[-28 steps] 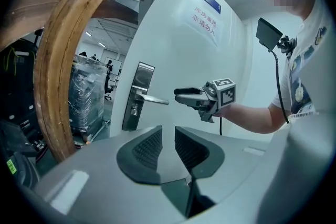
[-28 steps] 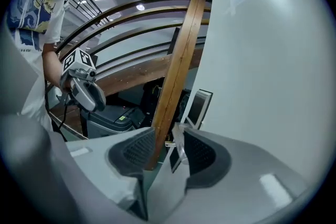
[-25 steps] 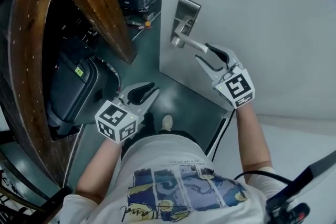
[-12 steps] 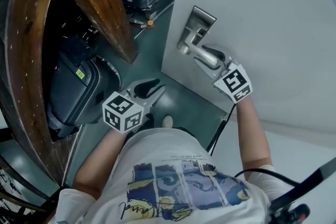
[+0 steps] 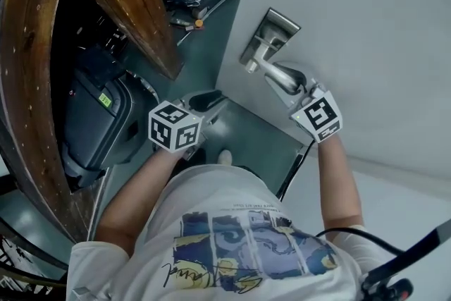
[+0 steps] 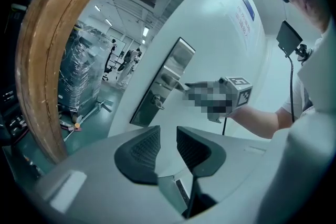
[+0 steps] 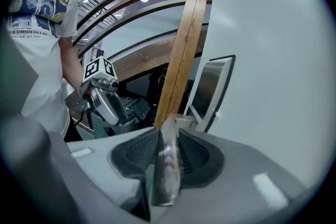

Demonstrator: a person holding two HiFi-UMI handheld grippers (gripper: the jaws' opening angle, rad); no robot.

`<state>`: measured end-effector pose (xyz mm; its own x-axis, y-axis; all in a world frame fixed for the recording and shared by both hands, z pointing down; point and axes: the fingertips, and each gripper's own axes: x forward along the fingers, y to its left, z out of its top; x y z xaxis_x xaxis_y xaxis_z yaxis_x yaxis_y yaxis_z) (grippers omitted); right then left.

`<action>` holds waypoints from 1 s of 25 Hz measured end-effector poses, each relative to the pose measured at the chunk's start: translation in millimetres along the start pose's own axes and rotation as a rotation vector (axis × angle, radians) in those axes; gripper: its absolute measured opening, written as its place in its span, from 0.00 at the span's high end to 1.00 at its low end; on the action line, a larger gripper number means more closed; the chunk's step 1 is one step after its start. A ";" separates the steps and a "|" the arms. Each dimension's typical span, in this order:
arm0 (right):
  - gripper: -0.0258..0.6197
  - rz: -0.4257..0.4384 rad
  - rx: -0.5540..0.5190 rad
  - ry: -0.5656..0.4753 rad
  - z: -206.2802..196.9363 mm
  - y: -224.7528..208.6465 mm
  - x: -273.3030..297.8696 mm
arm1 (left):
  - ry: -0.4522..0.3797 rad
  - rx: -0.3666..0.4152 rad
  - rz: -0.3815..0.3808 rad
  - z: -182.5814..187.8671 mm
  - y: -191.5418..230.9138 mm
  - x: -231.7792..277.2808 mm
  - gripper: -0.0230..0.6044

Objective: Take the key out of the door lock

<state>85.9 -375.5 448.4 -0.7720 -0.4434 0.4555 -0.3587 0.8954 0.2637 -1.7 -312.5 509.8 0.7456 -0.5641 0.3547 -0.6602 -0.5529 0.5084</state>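
- The white flat door (image 5: 366, 25) stands ajar over the dark green floor (image 5: 246, 134). On it sits a grey rectangular metal lock plate (image 6: 170, 73).
- The small metal key (image 6: 156, 100) is in the lock, in the lower part of this plate, below the silver metal lever handle (image 7: 167, 165). Neither tool touches it.
- The right tool (image 7: 169, 139) is closed on the silver metal lever handle. Its 2 dark ribbed pads (image 7: 139, 152) press the bar from both sides. These jaws have just been closing, with the handle between them.
- The left tool (image 6: 168, 136) is open, and a narrow gap shows between its 2 pads. The jaws have just been opening, and nothing is between them. It points at the door, low and to the left of the plate, and is apart from the key.
- In the head view the left tool is near the lower edge of the door, and the right tool is higher, at the handle.
- Left of the door rises a brown curved wooden frame (image 5: 28, 46). Behind it is a dark grey machine (image 5: 99, 116).
- The person wears a white T-shirt with a blue painted print (image 5: 239, 243).
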 end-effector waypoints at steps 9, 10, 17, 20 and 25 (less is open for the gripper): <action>0.78 -0.027 0.028 0.015 0.2 2.7 -0.1 | 0.005 -0.119 -0.107 13.2 21.7 48.0 0.75; 0.78 -0.033 0.037 0.022 0.2 3.3 -1.3 | 0.001 -0.144 -0.125 16.1 22.2 54.1 0.74; 0.77 -0.040 0.055 0.033 0.9 4.1 -0.3 | -0.041 -0.342 -0.252 31.9 22.9 86.4 0.69; 0.77 -0.047 0.059 0.042 1.3 4.2 -1.4 | -0.052 -0.442 -0.320 34.0 16.3 96.5 0.68; 0.77 -0.050 0.072 0.047 2.3 4.1 -3.1 | -0.072 -0.576 -0.373 35.3 17.8 108.9 0.73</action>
<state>85.6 -370.4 446.1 -0.7272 -0.4878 0.4830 -0.4347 0.8718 0.2259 64.5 -405.5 529.7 0.8923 -0.4503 0.0322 -0.1926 -0.3152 0.9293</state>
